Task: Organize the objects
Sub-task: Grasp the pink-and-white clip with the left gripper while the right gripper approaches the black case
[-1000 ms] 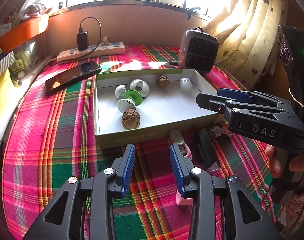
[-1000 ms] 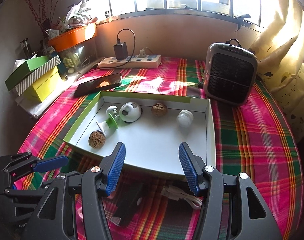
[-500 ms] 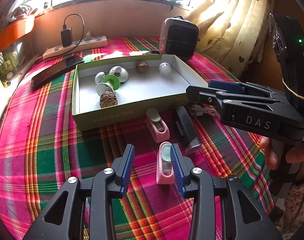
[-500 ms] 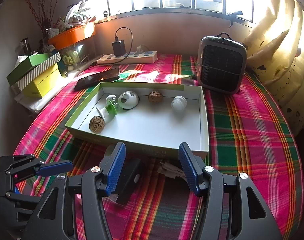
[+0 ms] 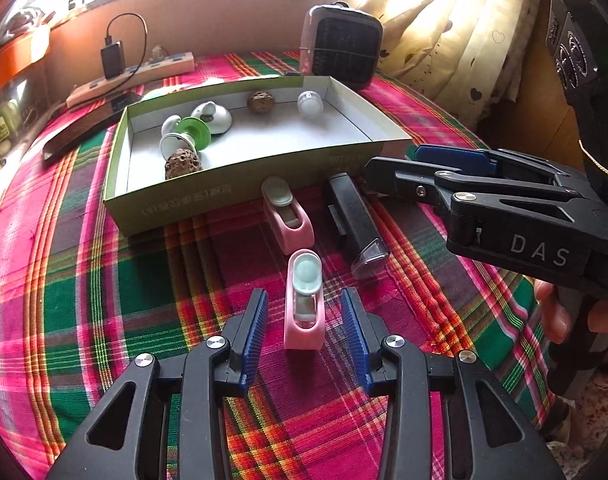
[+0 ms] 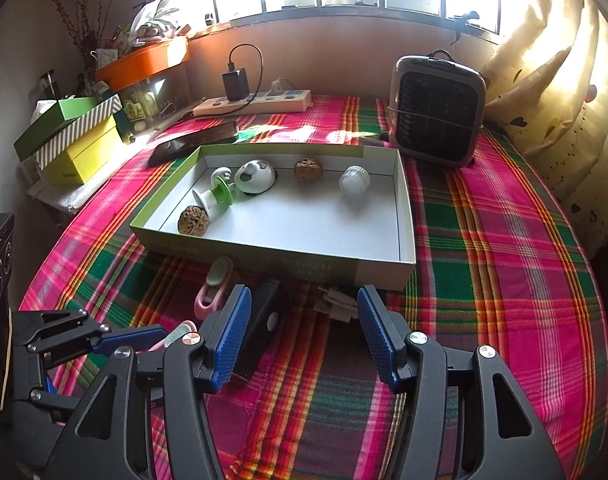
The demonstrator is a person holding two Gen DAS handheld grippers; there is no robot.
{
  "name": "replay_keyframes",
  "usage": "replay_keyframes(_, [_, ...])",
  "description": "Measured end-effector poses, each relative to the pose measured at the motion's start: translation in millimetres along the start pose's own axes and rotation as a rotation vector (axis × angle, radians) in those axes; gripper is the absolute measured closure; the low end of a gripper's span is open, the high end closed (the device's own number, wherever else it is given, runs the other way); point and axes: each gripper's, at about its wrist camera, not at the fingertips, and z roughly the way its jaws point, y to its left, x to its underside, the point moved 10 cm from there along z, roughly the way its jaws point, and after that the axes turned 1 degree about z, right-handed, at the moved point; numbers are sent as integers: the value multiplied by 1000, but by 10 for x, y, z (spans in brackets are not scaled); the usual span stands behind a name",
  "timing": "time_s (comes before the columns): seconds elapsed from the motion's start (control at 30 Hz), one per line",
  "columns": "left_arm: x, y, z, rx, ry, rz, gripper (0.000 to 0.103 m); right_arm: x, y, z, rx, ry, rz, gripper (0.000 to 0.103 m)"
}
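Observation:
A green-sided box [image 5: 240, 194] [image 6: 343, 270] with a white floor holds two walnuts, a green-and-white toy, a panda-like ball and a white cap. In front of it on the plaid cloth lie two pink clips, a black device [image 5: 355, 224] [image 6: 264, 320] and a white cable [image 6: 337, 300]. My left gripper [image 5: 304, 330] is open, its jaws standing either side of the nearer pink clip [image 5: 304, 304] without touching it. The other pink clip [image 5: 288, 216] [image 6: 214, 284] lies by the box wall. My right gripper [image 6: 304, 336] is open and empty, above the cloth between the black device and the cable.
A small heater [image 6: 435, 112] stands behind the box on the right. A power strip with charger [image 6: 252, 100] and a phone [image 6: 196, 144] lie at the back. Stacked boxes [image 6: 72, 136] sit at the left edge. A curtain [image 6: 551, 80] hangs on the right.
Both grippers have pulled back from the box toward the near side. My left gripper now straddles the nearer pink clip, which was earlier beside its right finger.

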Motion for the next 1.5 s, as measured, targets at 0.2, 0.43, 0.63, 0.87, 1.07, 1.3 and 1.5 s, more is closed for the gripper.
replay_keyframes(0.2, [-32, 31, 22, -20, -11, -9, 67, 48, 15, 10, -11, 11, 4, 46])
replay_keyframes(0.43, [-49, 117, 20, -45, -18, -23, 76, 77, 77, 18, -29, 18, -1, 46])
replay_keyframes(0.63, [-52, 257, 1, -82, -23, -52, 82, 102, 162, 56, -37, 29, -19, 46])
replay_keyframes(0.87, [-41, 465, -26, -109, -29, -100, 82, 129, 230, 100, -40, 41, -33, 46])
replay_keyframes(1.07, [-40, 574, -34, -121, -34, -125, 82, 182, 288, 173, -26, 60, -60, 46])
replay_keyframes(1.3, [-44, 603, -29, -121, -38, -129, 82, 224, 301, 255, 1, 76, -85, 47])
replay_keyframes(1.5, [-53, 606, -26, -120, -40, -130, 82, 245, 296, 296, 3, 84, -82, 47])
